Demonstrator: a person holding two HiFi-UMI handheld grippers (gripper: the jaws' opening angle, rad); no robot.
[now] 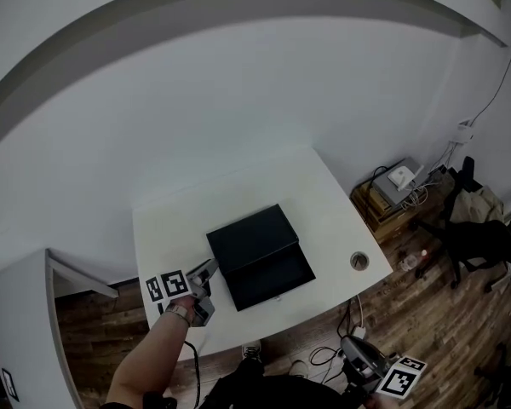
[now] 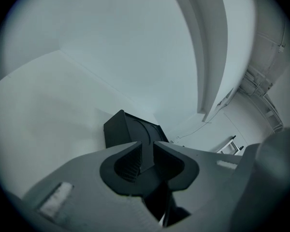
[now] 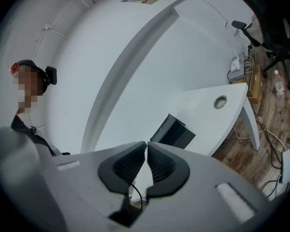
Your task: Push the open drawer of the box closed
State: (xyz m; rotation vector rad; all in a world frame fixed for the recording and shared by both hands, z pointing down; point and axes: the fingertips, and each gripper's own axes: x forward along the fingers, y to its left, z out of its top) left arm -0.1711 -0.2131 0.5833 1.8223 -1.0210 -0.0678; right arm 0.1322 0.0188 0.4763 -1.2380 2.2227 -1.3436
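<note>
Right now your left gripper [image 1: 208, 271] [image 2: 146, 146] has its jaws parted by a narrow gap with nothing pinched between them. The black box [image 1: 254, 239] [image 2: 120, 128] sits on the white table [image 1: 324, 203] just ahead of those jaw tips, its corner showing above and through the gap. Its drawer [image 1: 272, 284] stands out from the box on the side nearest you, to the right of the left jaws. Your right gripper [image 1: 354, 352] [image 3: 146, 146] has its jaws together and empty; the box [image 3: 174, 132] lies well ahead of them, slightly to their right.
</note>
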